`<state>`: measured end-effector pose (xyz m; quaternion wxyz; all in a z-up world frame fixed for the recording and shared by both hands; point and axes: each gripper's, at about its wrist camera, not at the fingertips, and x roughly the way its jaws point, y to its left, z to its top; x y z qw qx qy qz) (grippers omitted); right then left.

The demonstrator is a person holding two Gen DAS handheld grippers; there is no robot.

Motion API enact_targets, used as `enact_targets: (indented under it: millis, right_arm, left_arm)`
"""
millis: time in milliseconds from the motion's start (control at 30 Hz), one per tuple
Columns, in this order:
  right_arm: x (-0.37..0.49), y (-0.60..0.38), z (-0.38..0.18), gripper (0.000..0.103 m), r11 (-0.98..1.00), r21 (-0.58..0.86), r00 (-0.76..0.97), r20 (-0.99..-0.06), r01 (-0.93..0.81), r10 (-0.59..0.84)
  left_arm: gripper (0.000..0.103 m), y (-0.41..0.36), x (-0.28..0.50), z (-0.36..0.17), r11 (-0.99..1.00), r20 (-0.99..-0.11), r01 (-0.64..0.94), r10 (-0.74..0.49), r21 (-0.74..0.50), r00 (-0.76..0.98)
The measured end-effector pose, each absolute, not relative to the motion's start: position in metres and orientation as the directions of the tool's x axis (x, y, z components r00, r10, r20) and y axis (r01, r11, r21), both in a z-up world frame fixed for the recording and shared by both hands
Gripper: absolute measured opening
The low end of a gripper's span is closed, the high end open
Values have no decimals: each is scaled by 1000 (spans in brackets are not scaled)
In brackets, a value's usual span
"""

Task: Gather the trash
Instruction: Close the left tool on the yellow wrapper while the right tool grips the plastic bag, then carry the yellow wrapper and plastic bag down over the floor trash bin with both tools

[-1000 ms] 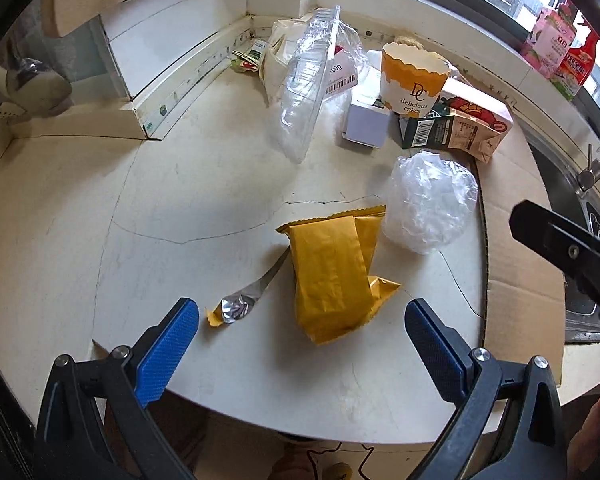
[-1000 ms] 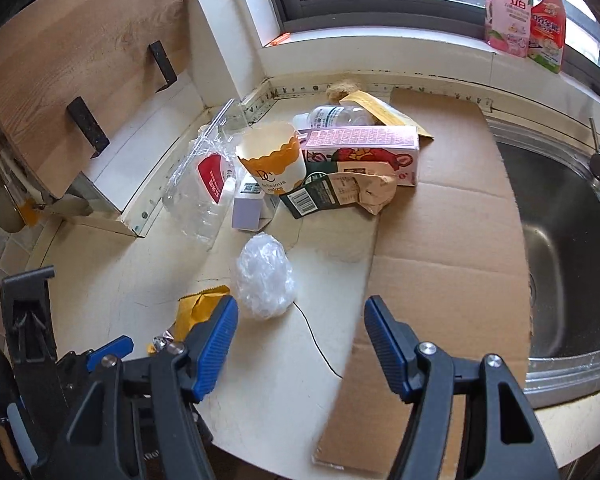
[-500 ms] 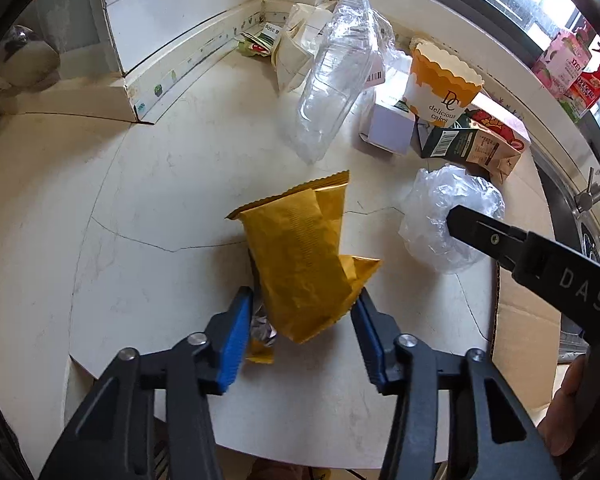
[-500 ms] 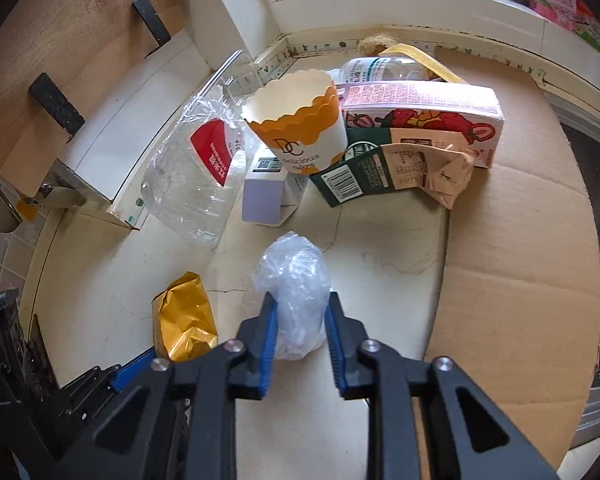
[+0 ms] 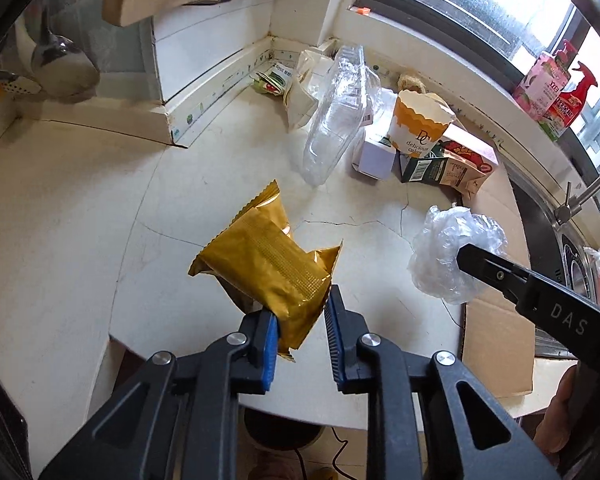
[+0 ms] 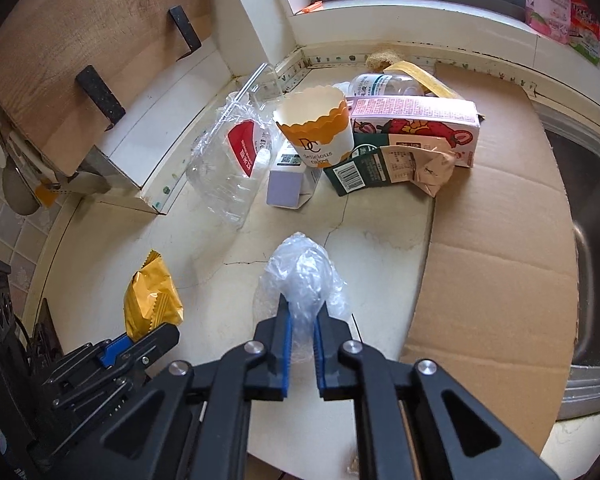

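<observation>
I have the gold snack wrapper (image 5: 268, 268) pinched at its lower end between my left fingers (image 5: 269, 350); the rest of the packet sticks out beyond the tips, tilted up and to the left, and looks lifted off the desk (image 5: 80, 216). Those jaws have just been closing onto it. In the right wrist view the same wrapper (image 6: 152, 300) shows to the left, just beyond the left gripper (image 6: 120, 354).

The crumpled clear plastic ball (image 6: 304, 280) sits between my right fingers (image 6: 286, 340), its near end squeezed by the blue pads while most of it bulges out past the tips. These jaws have also just been closing, with the plastic between them. I cannot tell whether the ball still touches the desk.

Farther back lie a flattened clear bottle (image 6: 228, 168), a paper cup (image 6: 316, 132) standing upright, a small white box (image 6: 286, 184), a green carton (image 6: 384, 168) and a pink carton (image 6: 416, 120). A cardboard sheet (image 6: 496, 248) covers the desk on the right, beside the sink (image 6: 592, 216).
</observation>
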<state>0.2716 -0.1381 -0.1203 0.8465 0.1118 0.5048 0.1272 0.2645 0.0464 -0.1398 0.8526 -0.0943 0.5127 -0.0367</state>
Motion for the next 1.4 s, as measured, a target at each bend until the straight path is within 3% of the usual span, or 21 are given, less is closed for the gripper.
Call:
enact_targets:
  millis: [367,600,1000,1400]
  right_arm:
    - [194,-158,-84,9,884,397,423,-777,-247,467]
    - [125,-164,-83,9,838,371,348,-784,-399,513]
    - [64,-171,-162,9,810,372,188,-848,-453,495]
    - [62,-161,-288,9,853,404,24,-900,-330,435]
  left_arm:
    - [19,29,157,-81,975,-821,-118,-90,-188,563]
    - [19,4,77,-82,966,-820,-163,-74,-201,568]
    - [19,-12,3,-158,942,-879,-230,-113,-243,464]
    - [19,-4,4,-263,939,-945,-261,-143,-224,294]
